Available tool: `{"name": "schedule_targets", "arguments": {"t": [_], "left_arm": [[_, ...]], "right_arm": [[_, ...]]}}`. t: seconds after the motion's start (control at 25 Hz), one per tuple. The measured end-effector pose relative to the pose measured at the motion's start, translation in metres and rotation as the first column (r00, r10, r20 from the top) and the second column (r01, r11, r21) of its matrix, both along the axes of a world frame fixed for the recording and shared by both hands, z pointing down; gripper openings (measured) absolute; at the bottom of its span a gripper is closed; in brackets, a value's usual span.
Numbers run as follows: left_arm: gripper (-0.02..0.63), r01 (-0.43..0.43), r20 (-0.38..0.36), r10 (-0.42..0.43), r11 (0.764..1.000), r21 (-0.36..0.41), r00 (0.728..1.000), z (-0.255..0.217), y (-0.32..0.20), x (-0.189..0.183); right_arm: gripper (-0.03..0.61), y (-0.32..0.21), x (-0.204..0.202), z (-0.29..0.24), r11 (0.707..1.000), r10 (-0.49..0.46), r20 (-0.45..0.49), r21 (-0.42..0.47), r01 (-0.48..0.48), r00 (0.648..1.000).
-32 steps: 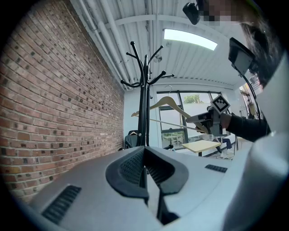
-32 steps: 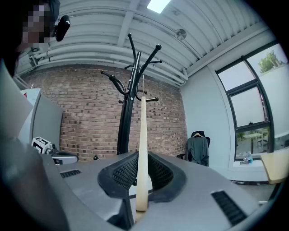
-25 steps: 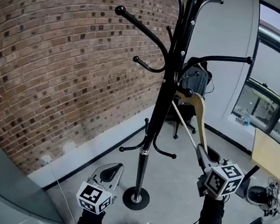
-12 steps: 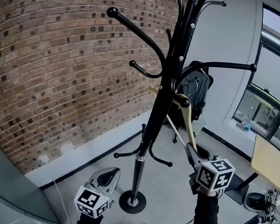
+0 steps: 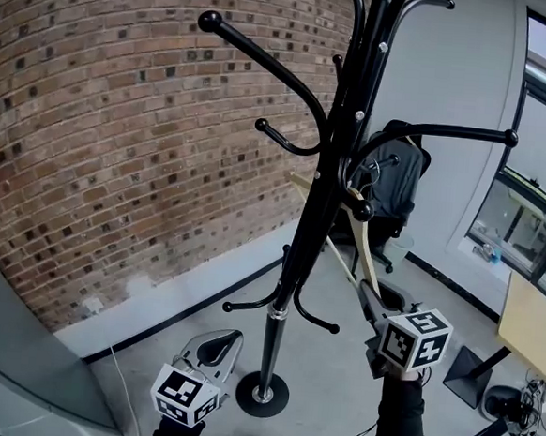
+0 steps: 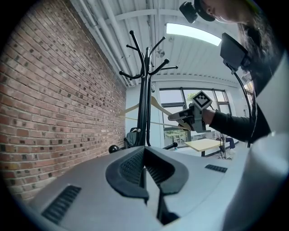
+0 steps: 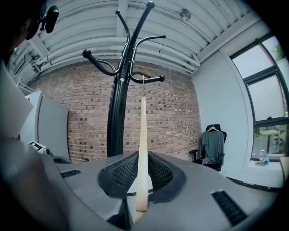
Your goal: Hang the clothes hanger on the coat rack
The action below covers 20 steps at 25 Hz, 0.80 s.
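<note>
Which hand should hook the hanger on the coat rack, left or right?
Right. The right gripper is clamped on the wooden hanger at its end, with the hook up beside an arm of the coat rack. The left gripper is shut on nothing and sits low near the rack's base.

Bright daylight, ceiling strip glare, fisheye edges, sharp focus

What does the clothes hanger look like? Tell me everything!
The hanger is pale wood, with a thin metal hook on top and a slim bar underneath. It stands tilted, one arm end pinched in the right tongs, its top up beside the black coat rack. Whether the hook rests on a rack arm is unclear.
</note>
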<state>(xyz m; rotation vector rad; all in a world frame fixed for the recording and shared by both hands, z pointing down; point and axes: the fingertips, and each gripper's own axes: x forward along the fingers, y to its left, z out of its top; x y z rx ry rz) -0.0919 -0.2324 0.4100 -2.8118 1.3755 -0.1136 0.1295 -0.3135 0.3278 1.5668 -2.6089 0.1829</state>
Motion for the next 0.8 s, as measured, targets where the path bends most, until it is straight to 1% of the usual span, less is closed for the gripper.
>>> {"name": "schedule_targets", "arguments": {"t": [0.32, 0.52, 0.8], "left_arm": [[0.008, 0.003, -0.002, -0.003, 1.000, -0.021, 1.000, 0.001, -0.007, 0.005], [0.009, 0.011, -0.002, -0.011, 1.000, -0.018, 1.000, 0.008, -0.006, 0.012], [0.008, 0.013, -0.011, -0.013, 1.000, -0.019, 1.000, 0.006, -0.009, 0.015]], "right_arm": [[0.058, -0.012, -0.007, 0.001, 0.999, -0.039, 0.020, -0.002, 0.039, 0.999], [0.058, -0.009, -0.003, 0.009, 0.998, -0.061, 0.018, 0.007, 0.061, 0.998], [0.060, -0.012, -0.005, 0.007, 0.996, -0.085, 0.025, 0.020, 0.085, 0.996]]}}
